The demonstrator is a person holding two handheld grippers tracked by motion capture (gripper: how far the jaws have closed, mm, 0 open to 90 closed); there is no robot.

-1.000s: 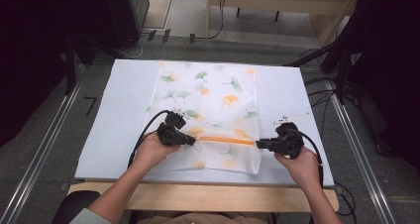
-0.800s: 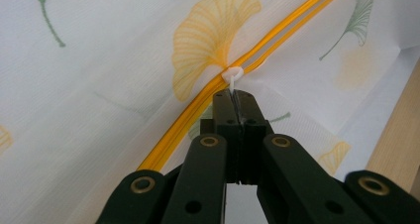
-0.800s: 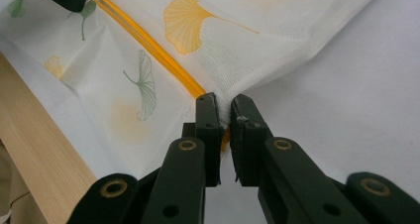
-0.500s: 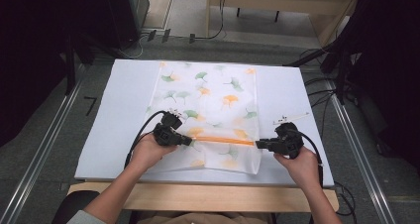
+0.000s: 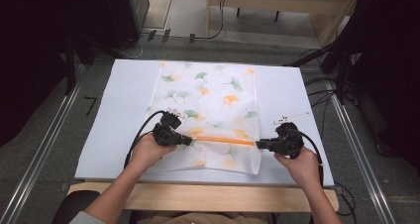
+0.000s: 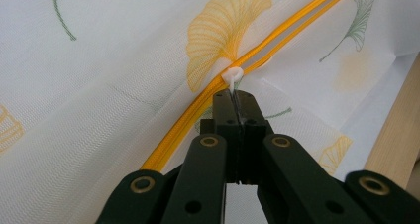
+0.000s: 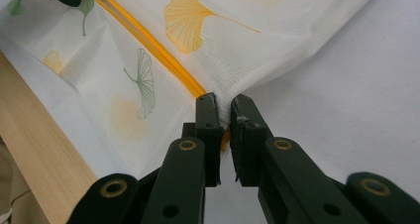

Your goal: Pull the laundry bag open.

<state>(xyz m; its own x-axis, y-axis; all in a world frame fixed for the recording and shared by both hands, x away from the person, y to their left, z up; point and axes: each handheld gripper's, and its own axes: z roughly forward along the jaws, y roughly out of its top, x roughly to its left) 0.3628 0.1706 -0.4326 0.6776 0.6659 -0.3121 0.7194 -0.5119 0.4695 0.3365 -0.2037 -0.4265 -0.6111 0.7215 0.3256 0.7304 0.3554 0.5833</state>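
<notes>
A white mesh bag (image 5: 213, 95) printed with green and orange ginkgo leaves lies flat on the table. An orange zipper (image 5: 223, 140) runs across its near end. In the left gripper view, my left gripper (image 6: 234, 97) is shut on the small white zipper pull (image 6: 232, 77). From above, the left gripper (image 5: 190, 141) sits at the zipper's left end. My right gripper (image 5: 257, 143) is at the bag's right edge. In its own view, the right gripper (image 7: 225, 105) pinches the mesh where the zipper (image 7: 148, 40) ends.
The bag rests on a white sheet (image 5: 129, 100) covering the table. A wooden edge (image 5: 198, 196) runs along the near side. Metal rails (image 5: 44, 149) flank the table, and cables (image 5: 322, 90) lie on the floor to the right. A small white strip (image 5: 292, 117) lies beyond my right gripper.
My left gripper has shifted slightly to the left along the zipper line. The right gripper has held its place on the bag's edge.
</notes>
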